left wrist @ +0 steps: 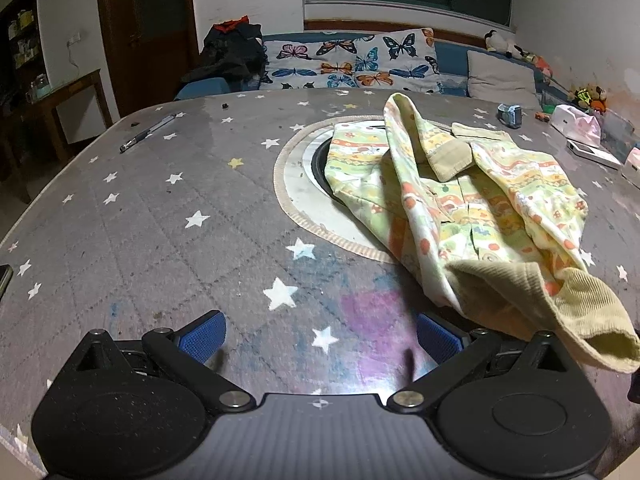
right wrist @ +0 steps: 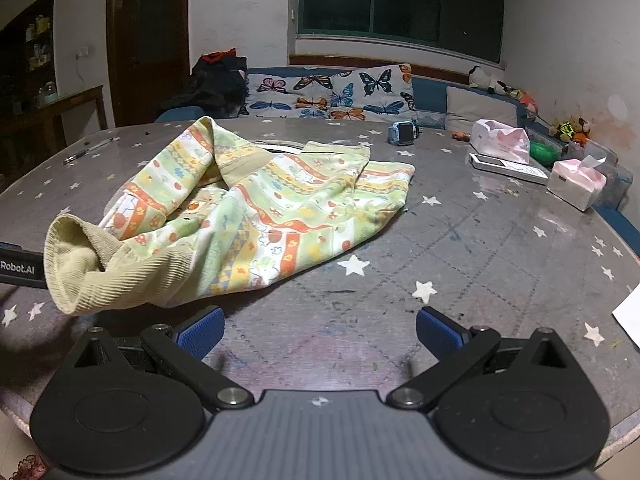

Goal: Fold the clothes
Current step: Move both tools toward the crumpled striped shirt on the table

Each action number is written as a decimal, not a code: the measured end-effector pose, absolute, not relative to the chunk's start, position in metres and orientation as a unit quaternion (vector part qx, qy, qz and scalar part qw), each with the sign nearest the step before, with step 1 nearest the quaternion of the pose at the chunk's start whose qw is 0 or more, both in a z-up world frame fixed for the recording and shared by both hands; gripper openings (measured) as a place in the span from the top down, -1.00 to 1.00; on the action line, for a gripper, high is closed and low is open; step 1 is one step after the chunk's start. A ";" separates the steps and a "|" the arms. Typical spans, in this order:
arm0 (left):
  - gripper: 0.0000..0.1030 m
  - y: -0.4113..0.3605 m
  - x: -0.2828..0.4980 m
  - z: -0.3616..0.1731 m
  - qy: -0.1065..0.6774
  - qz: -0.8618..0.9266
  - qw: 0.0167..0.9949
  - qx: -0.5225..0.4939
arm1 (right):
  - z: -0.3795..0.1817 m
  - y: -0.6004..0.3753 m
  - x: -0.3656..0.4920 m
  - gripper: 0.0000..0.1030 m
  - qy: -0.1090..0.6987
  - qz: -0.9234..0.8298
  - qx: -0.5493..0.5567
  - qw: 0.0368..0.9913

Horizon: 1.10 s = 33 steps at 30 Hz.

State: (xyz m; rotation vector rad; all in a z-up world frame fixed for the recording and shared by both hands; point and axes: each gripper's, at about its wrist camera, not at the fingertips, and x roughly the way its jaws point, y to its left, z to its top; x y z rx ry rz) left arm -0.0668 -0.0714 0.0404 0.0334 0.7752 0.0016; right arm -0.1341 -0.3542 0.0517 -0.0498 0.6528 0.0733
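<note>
Currently: garment (right wrist: 256,216) lay crumpled at frame centre, soft and light; you could take its ribbed cuff (right wrist: 92,276). Left gripper (left wrist: 320,336) and right gripper (right wrist: 320,334) gaped, holding nothing.

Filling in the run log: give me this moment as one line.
step: not started | shirt: crumpled on table | left gripper: open, empty | right gripper: open, empty

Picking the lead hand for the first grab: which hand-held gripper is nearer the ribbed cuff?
Left, narrowly. The cuff touches the left hand-held gripper at its right finger. The right hand-held gripper sits just behind it, cuff up-left of its fingers. Both open, empty.
</note>
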 end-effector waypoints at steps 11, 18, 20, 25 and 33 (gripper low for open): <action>-1.00 -0.077 -0.071 0.041 0.379 -0.003 0.925 0.024 | 0.053 -0.349 -0.136 -1.00 0.318 0.044 -0.025 0.947; -1.00 -0.078 -0.069 0.042 0.377 -0.003 0.926 0.024 | 0.054 -0.348 -0.135 -1.00 0.318 0.044 -0.024 0.947; -1.00 -0.078 -0.068 0.042 0.378 -0.002 0.926 0.025 | 0.053 -0.348 -0.133 -1.00 0.319 0.045 -0.024 0.946; -1.00 -0.075 -0.065 0.043 0.379 0.002 0.925 0.023 | 0.053 -0.347 -0.130 -1.00 0.321 0.047 -0.024 0.946; -1.00 -0.070 -0.057 0.046 0.376 0.012 0.926 0.022 | 0.052 -0.346 -0.123 -0.99 0.323 0.048 -0.025 0.945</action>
